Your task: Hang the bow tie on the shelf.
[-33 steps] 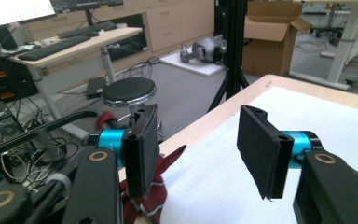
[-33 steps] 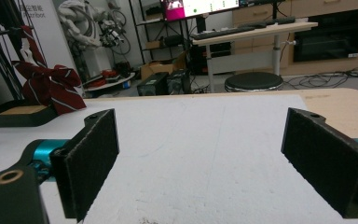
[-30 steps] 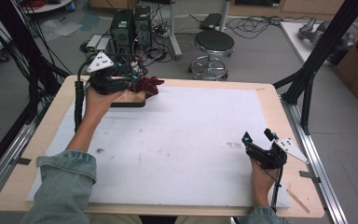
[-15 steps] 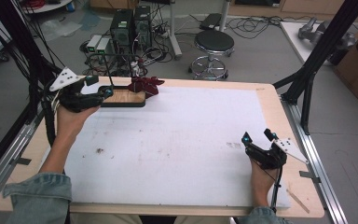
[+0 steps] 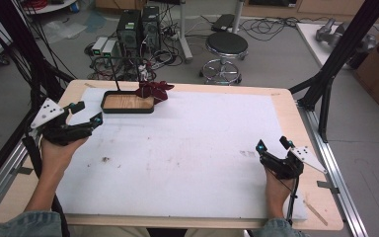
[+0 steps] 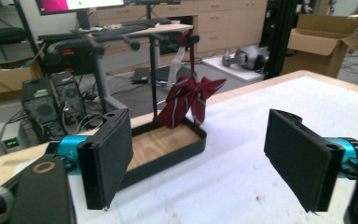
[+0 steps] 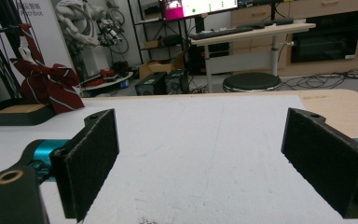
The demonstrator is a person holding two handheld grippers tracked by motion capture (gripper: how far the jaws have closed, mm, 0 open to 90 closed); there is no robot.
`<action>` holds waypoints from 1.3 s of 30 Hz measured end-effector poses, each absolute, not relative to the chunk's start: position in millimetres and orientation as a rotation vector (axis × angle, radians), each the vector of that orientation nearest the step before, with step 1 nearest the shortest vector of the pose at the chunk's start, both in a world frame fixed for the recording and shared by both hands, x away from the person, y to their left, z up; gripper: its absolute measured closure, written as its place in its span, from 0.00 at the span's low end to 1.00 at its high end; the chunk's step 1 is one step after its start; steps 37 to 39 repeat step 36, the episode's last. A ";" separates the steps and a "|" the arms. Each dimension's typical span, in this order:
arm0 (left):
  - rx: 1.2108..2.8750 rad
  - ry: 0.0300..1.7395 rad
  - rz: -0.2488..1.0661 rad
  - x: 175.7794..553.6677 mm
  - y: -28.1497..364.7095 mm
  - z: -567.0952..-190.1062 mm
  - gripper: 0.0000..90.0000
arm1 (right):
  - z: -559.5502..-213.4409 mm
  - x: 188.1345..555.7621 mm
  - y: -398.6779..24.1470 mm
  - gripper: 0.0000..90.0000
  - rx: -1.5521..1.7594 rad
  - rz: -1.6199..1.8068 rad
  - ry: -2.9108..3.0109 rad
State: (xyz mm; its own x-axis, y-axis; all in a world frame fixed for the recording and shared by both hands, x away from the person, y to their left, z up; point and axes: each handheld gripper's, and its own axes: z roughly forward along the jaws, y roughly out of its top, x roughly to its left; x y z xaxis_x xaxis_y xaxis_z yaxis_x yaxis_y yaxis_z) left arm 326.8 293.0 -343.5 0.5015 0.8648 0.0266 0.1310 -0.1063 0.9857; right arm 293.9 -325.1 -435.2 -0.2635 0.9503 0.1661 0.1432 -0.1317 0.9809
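Overhead, both tools [image 5: 86, 113] [image 5: 275, 144] gape empty; the hanging tie's [image 5: 154, 90] clip stays indistinct.

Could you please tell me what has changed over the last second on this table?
The left gripper drew back from the stand and bow tie toward the table's left edge, jaws open. The right gripper, stand and bow tie stayed put.

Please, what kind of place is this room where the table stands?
Most likely a robotics lab or workshop. Computer towers with many cables stand on the floor beyond the table, a monitor sits on a desk, and a cardboard box lies nearby.
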 end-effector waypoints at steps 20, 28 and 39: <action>1.603 0.947 0.810 286.2 305.5 -393.9 0.23 | -435.2 294.0 -322.4 0.11 1.265 1.465 1.447; 1.612 0.961 0.830 280.8 306.9 -405.8 0.23 | -435.2 294.3 -321.2 0.11 1.259 1.460 1.456; 1.615 0.967 0.834 279.9 307.9 -409.9 0.23 | -435.1 294.2 -320.8 0.11 1.255 1.458 1.457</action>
